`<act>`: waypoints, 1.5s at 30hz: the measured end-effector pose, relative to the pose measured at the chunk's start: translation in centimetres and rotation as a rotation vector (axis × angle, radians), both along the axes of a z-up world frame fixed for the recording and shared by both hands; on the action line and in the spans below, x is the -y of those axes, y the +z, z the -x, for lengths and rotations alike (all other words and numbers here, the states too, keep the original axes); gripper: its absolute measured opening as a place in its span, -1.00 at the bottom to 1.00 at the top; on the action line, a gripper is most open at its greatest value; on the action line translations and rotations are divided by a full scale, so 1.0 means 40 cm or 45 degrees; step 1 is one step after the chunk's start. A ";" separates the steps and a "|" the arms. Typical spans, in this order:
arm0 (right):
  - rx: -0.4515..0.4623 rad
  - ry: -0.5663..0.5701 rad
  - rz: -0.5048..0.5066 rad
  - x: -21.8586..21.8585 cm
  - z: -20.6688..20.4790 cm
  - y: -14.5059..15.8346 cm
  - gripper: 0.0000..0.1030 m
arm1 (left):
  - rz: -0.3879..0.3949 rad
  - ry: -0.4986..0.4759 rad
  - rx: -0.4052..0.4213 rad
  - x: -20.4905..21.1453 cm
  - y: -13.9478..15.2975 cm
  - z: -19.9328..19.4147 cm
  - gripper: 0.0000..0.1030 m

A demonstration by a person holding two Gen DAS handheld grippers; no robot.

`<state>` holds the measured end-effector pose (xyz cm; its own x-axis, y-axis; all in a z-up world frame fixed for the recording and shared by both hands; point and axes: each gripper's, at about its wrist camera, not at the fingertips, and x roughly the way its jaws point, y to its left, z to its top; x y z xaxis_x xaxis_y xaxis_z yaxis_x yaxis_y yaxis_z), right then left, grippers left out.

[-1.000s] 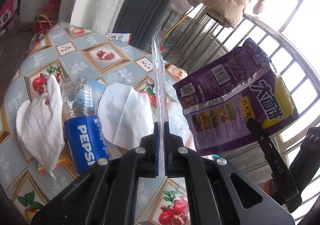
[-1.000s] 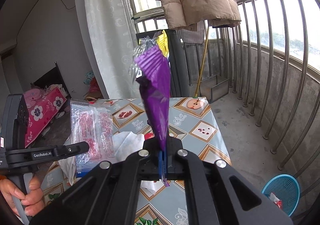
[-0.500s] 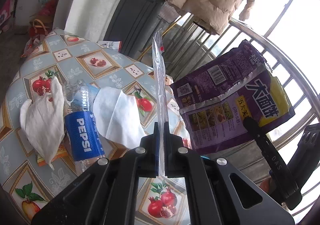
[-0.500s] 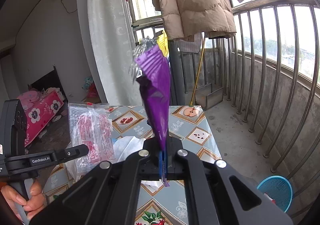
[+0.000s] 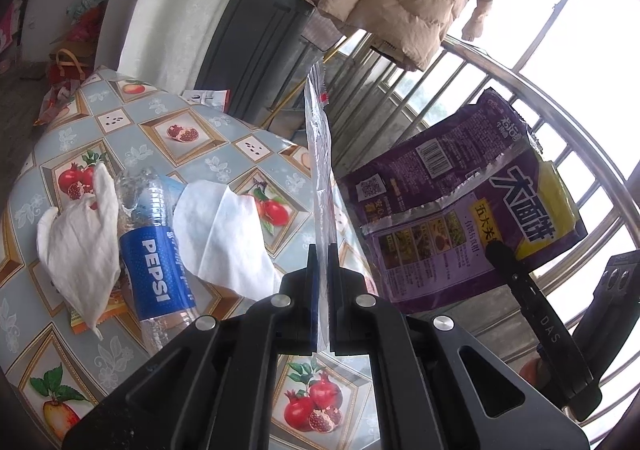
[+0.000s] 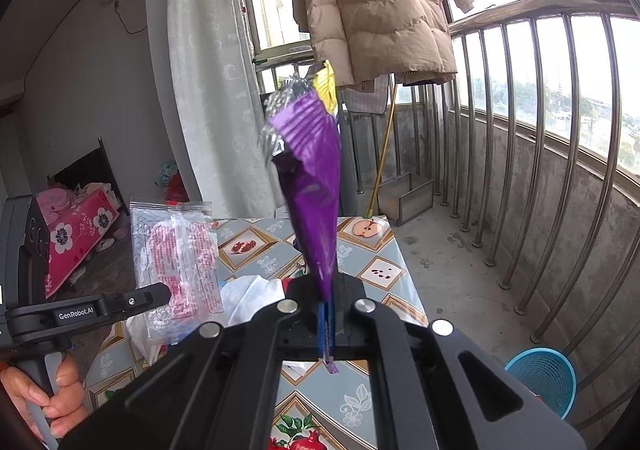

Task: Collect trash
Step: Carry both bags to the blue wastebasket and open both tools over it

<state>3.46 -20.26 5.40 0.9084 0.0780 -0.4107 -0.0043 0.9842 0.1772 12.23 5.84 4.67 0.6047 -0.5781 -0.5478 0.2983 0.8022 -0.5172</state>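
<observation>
We see the blue basket (image 6: 540,382) on the floor, while our left gripper (image 5: 323,250) pinches a clear wrapper (image 5: 318,153) and our right gripper (image 6: 328,290) pinches a purple bag (image 6: 312,185).

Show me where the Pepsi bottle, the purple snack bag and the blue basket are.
Pepsi bottle (image 5: 158,270): left wrist view, on its blue label.
Purple snack bag (image 6: 314,185): right wrist view, on the creased purple side above the right gripper.
Blue basket (image 6: 542,380): right wrist view, on its mesh wall.

bottle (image 5: 154,250) lies on table (image 5: 200,137), between two tissues (image 5: 80,238).
</observation>
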 end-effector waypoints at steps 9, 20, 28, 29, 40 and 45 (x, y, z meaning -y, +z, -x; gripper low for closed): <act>0.039 -0.168 -0.072 0.139 0.072 -0.030 -0.99 | -0.053 -0.149 -0.006 0.123 0.013 -0.021 -0.96; 0.010 -0.653 -0.115 0.440 0.212 -0.117 -0.99 | -0.101 -0.574 -0.106 0.471 -0.025 -0.083 -0.96; -0.216 -0.861 -0.275 0.661 0.199 -0.317 -0.99 | -0.252 -0.875 -0.335 0.815 -0.202 -0.110 -0.96; -0.249 -0.881 -0.280 0.683 0.191 -0.345 -0.99 | -0.277 -0.900 -0.373 0.853 -0.232 -0.113 -0.96; -0.565 -0.897 -0.340 0.867 0.084 -0.680 -0.99 | -0.566 -1.022 -0.586 1.146 -0.491 -0.159 -0.96; -0.696 -0.887 -0.469 0.951 0.052 -0.873 -0.90 | -0.653 -1.065 -0.616 1.243 -0.586 -0.145 -0.78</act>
<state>1.38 -58.32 -29.52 0.4897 -0.1986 -0.8490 0.7358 0.6165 0.2802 18.02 -43.90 -18.78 -0.2173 -0.3410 -0.9146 0.7042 0.5941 -0.3888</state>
